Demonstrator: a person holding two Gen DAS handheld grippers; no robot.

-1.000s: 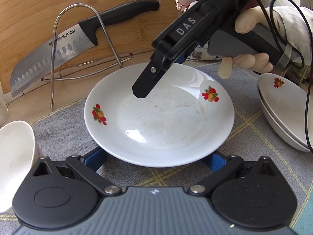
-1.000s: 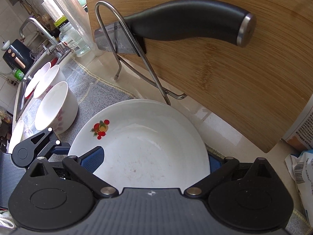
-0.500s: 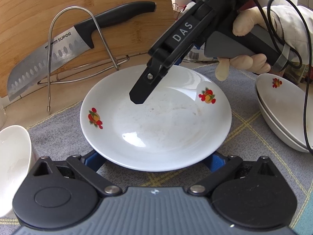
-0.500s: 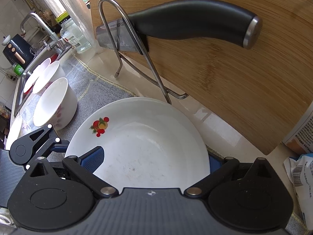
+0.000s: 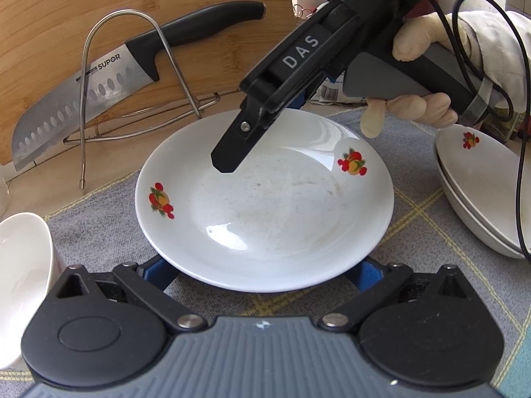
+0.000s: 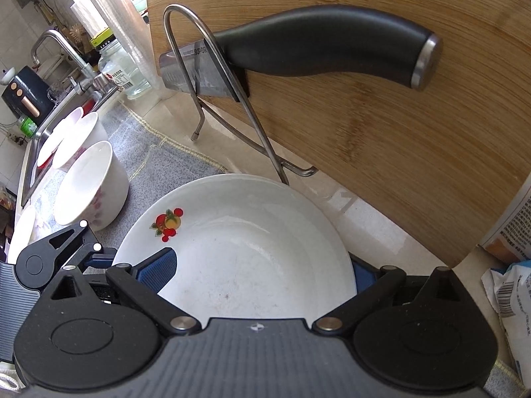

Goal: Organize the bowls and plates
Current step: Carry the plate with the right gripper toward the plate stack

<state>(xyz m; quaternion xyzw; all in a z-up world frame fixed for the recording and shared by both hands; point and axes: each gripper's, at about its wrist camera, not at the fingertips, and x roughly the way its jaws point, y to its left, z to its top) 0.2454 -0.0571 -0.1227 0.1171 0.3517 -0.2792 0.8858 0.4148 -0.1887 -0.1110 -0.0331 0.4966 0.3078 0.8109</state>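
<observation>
Right claw (image 6: 262, 267): the jaws are spread wide and straddle the near part of the plate (image 6: 252, 252); one blue pad (image 6: 157, 270) sits over the inner slope at the left, the other is mostly hidden behind the right rim. Nothing is clamped; whether the pads touch the china cannot be told.
Left claw (image 5: 265, 270): it is likewise held apart, its blue pads showing below the near rim on either side, low to the cloth; contact cannot be judged.
Plate position: it is seen on the grey checked mat (image 5: 441, 232) on the bench, between a white bowl (image 5: 20, 275) at the left and a stack of plates (image 5: 478, 182) at the right; whether its near edge is raised off the cloth cannot be told.
Handling: glazed china is judged stiff, fairly heavy for its thinness, slick and breakable; a pinch across the sloping rim is likely to slip, so the rim is best taken with one pad under and one over.
Right hand pose: the right-hand tool is seen angled steeply down from the upper right, its tip above the far inner slope, gripped by a gloved hand (image 5: 421, 73).
Surroundings: a knife (image 5: 109, 83) is propped in a wire stand (image 5: 99, 66) against a wooden board (image 6: 398, 116) just behind the plate, a hazard for a lift toward the back.
</observation>
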